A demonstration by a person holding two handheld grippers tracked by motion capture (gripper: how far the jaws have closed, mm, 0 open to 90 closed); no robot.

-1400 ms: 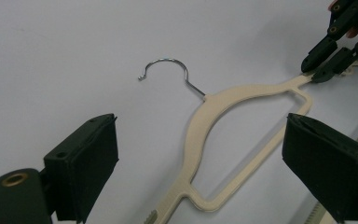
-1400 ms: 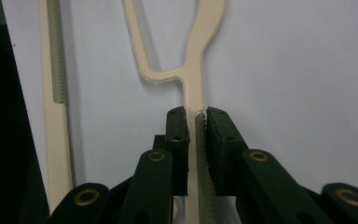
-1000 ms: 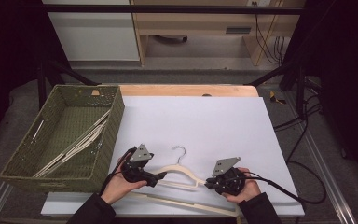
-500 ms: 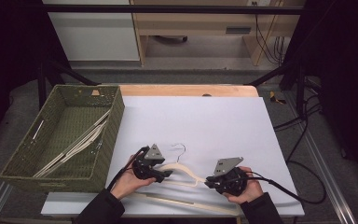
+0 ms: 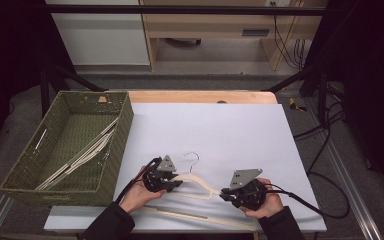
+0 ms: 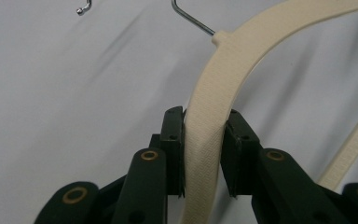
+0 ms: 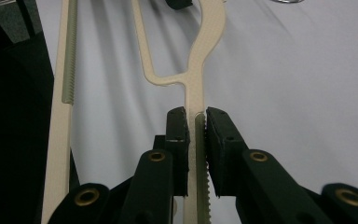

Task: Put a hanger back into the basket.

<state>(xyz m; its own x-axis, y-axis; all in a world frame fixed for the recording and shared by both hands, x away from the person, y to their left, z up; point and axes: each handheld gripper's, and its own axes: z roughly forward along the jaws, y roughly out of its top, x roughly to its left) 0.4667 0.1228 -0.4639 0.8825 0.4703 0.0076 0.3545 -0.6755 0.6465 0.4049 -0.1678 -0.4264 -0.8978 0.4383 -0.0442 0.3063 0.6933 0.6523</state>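
Currently, hanger: the cream plastic hanger (image 5: 196, 184) lies near the table's 6 o'clock edge, its wire hook (image 5: 194, 158) pointing to 12 o'clock.
Left gripper: your left gripper (image 5: 174, 184) has just been closing its jaws; the pads now press both sides of the hanger's curved shoulder (image 6: 204, 140), narrowly parted by its width.
Right gripper: your right gripper (image 5: 223, 192) is clamped on the hanger's thin, ridged arm (image 7: 196, 135), jaws almost together.
Edges: both hands work close to the white table's (image 5: 240, 130) 6 o'clock edge; a second cream hanger bar (image 5: 190, 216) lies just nearer that edge.
Open room: bare white surface from the hook out to 12 and 2 o'clock.
Basket: a green woven basket (image 5: 117, 150) at 9 o'clock, straight-walled, holding pale hangers (image 5: 80, 157).
Textures: matte plastic, smooth cloth-like table cover with faint creases.
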